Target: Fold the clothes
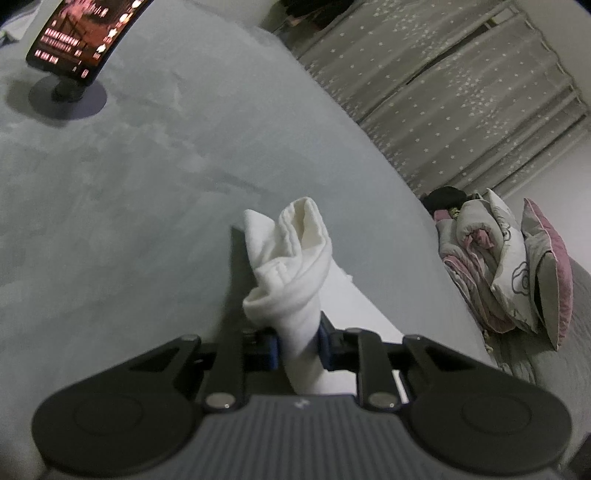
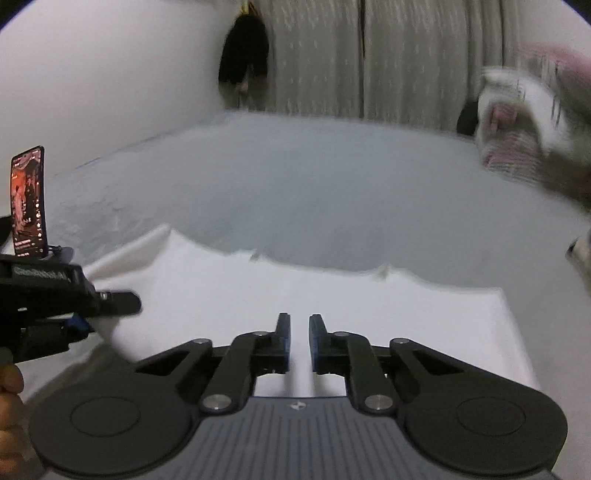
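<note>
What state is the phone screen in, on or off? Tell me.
On. The phone on its stand shows a lit reddish picture in both views.

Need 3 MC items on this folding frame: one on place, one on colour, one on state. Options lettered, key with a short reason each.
1. Where does the phone on a stand sit in the left wrist view?
A. top left, on the grey bed cover
B. on the pillows
C. between the gripper's fingers

2. What colour is the garment being folded?
A. pink
B. white
C. black

3. What is the left gripper doing?
A. standing wide open over bare bed
B. shut on a bunched part of the garment
C. holding the phone

Key:
1 A: its round base rests on the grey bed cover, far from the pillows.
2 B: the cloth is white in both views.
3 B: white cloth is pinched between the blue pads and sticks up past them.
</note>
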`<action>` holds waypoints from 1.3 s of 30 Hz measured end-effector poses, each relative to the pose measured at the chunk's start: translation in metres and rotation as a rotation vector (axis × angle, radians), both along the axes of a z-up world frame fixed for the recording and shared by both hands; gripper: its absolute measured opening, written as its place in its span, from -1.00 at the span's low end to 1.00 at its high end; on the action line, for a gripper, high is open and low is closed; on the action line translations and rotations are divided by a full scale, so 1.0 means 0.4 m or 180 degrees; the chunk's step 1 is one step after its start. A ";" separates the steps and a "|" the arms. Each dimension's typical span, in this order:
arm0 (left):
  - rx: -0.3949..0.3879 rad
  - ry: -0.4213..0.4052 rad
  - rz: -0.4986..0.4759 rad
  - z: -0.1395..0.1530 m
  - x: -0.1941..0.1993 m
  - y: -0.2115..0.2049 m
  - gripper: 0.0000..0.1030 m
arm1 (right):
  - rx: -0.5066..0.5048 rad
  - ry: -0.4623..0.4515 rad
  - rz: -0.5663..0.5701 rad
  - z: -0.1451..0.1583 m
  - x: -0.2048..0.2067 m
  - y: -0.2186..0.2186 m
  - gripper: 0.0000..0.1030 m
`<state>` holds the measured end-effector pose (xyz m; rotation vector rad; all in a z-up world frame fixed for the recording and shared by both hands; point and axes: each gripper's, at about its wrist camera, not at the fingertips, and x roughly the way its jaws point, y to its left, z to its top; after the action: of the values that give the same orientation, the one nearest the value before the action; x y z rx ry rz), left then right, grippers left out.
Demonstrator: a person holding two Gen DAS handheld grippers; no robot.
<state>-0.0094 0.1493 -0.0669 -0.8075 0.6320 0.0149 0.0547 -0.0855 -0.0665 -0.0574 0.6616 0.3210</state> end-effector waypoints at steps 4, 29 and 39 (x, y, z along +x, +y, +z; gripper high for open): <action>0.0005 -0.0085 -0.0042 0.034 -0.007 -0.021 -0.66 | 0.0233 0.0454 0.0076 -0.052 0.048 -0.019 -0.81; 0.0807 -0.0950 -0.0824 0.193 -0.008 -0.420 -0.67 | 0.2651 0.0824 -0.0672 0.035 0.003 -0.426 -0.02; 0.1292 -0.0711 -0.1381 0.116 0.021 -0.590 -0.64 | 0.3311 0.1111 -0.0928 -0.045 0.028 -0.548 0.31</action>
<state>-0.0008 -0.0867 -0.0203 -0.2640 0.5561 -0.3291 0.0659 -0.3049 -0.0845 1.0990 0.7669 0.3634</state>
